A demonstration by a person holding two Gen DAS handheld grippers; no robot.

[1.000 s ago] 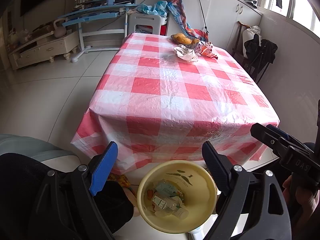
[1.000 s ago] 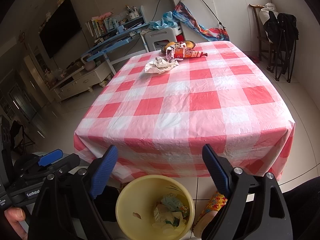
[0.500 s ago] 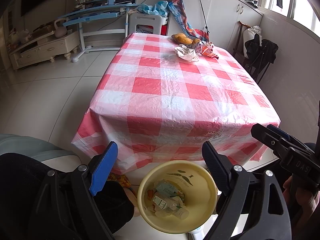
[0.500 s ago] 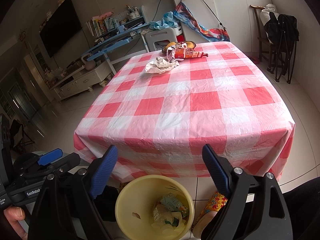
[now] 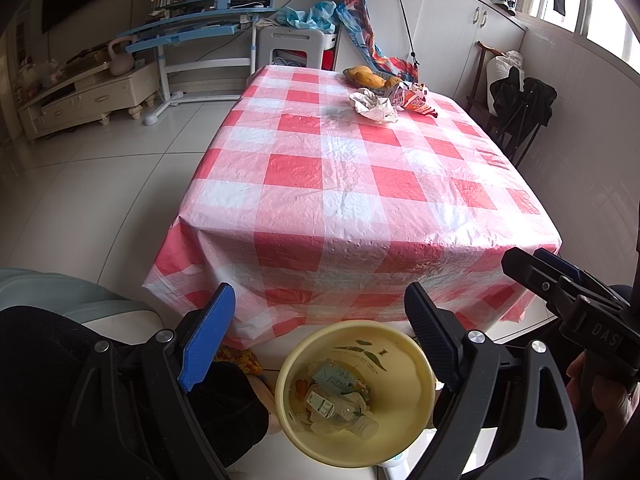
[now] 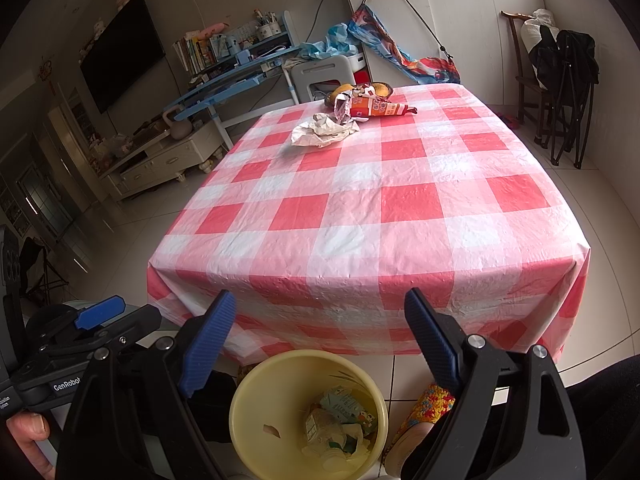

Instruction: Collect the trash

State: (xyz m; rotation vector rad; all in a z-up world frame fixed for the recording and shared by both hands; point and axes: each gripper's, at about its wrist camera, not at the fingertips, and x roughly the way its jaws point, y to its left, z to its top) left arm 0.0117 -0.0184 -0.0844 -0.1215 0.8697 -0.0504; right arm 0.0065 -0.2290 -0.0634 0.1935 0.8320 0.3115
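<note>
Both claws are hanging spread wide, nothing sitting between the fingers of either. Left gripper (image 5: 320, 320) and right gripper (image 6: 320, 320) are both pointing down and forward over the yellow bin (image 5: 408, 346), which is standing on the floor tiles right under and between the fingertips. Bin is already holding cartons (image 5: 334, 376) and a clear bottle (image 5: 352, 420); its far rim is sitting just short of the hanging tablecloth edge (image 5: 320, 264).

Ahead of the claws the checked cloth is draping over the near table edge, corners dropping at both sides. The whole near and middle stretch of the tabletop (image 6: 360, 208) is lying bare beyond the fingertips.

Remaining trash is sitting at the far end, well apart from both claws: crumpled white paper (image 6: 320, 133) nearest, then a red snack wrapper (image 6: 376, 110) just behind it, touching or nearly so. Orange fruit (image 6: 380, 89) is lying behind those at the far edge.

In the left view, the right gripper's body is showing at right with a hand (image 5: 604, 396) on it. Open floor is running along the table's left side; folded chairs (image 6: 564, 92) are standing off its right side.
</note>
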